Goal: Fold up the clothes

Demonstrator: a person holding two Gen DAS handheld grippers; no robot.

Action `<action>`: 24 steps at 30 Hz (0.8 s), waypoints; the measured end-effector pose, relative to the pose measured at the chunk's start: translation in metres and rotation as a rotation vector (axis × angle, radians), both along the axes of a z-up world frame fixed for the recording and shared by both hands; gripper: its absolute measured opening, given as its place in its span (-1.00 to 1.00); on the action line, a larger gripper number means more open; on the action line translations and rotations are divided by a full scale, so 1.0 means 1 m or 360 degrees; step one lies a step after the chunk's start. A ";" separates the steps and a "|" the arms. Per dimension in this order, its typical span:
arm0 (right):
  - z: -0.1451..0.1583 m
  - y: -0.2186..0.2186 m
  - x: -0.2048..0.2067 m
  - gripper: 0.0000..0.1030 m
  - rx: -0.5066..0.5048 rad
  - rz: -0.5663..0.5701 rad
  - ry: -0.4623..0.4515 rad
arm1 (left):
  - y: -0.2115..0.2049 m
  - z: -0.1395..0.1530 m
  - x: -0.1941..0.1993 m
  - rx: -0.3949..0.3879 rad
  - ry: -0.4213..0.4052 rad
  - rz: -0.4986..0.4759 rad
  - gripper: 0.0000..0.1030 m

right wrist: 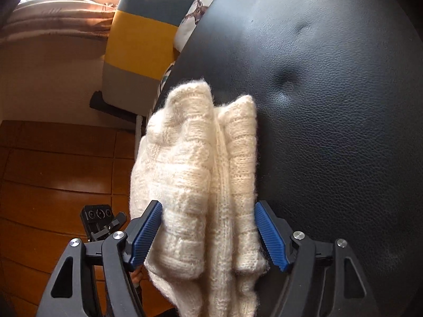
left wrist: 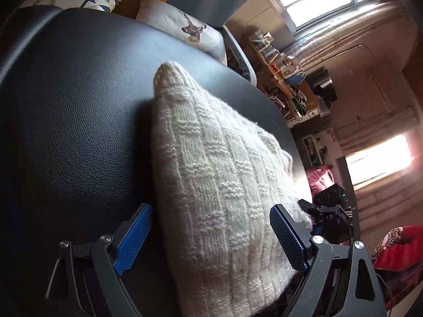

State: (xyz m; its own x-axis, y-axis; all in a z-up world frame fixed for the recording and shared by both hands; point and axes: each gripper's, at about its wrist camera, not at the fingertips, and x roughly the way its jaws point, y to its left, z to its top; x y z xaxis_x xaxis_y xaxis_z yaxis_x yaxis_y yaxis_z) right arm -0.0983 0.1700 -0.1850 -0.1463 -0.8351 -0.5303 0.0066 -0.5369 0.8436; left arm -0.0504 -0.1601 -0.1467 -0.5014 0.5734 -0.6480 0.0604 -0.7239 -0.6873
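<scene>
While both grippers straddle the cream knit sweater (left wrist: pixel 219 185), the fold looks mid-way, neither one yet clamped on it.

Though the left gripper (left wrist: pixel 211 237) has its blue-padded fingers (left wrist: pixel 133 240) spread wide to either side of the flat knit panel, they appear only to flank the wool, not pinch it; the right gripper (right wrist: pixel 208 235) likewise stands parted around a bunched, doubled-over end of the same sweater, its pads (right wrist: pixel 269 237) just beside the fabric. Beyond them the sweater lies on a black leather seat (left wrist: pixel 79 111), one end near the seat's edge over the wooden floor (right wrist: pixel 58 174), with a deer-print cushion (left wrist: pixel 185 29) behind. My judgement: the next move calls for closing on both ends together, then carrying one over the other evenly so the loose knit does not slip off the edge.
</scene>
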 end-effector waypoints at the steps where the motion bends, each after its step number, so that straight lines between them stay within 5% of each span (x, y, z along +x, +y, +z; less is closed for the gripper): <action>1: 0.000 -0.002 -0.002 0.43 0.0006 0.0023 -0.0003 | 0.000 -0.002 -0.002 0.0016 -0.0012 0.0000 0.76; 10: -0.002 -0.003 0.000 0.40 -0.0021 0.0077 -0.0032 | 0.004 -0.014 -0.015 0.0092 -0.0110 -0.0050 0.79; 17: -0.004 -0.004 0.015 -0.20 0.0052 0.0104 0.0082 | 0.008 -0.015 -0.015 0.0066 -0.0106 -0.0058 0.60; 24: -0.003 -0.010 0.026 -0.15 0.0051 0.0214 0.0168 | 0.018 -0.015 -0.015 0.0031 -0.0080 -0.0032 0.86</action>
State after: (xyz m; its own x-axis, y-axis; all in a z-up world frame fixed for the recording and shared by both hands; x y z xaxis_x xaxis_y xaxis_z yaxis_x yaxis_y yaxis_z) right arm -0.0728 0.1597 -0.1878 -0.0905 -0.8340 -0.5444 0.1678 -0.5516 0.8171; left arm -0.0654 -0.1419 -0.1614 -0.4567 0.5959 -0.6606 0.0807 -0.7117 -0.6978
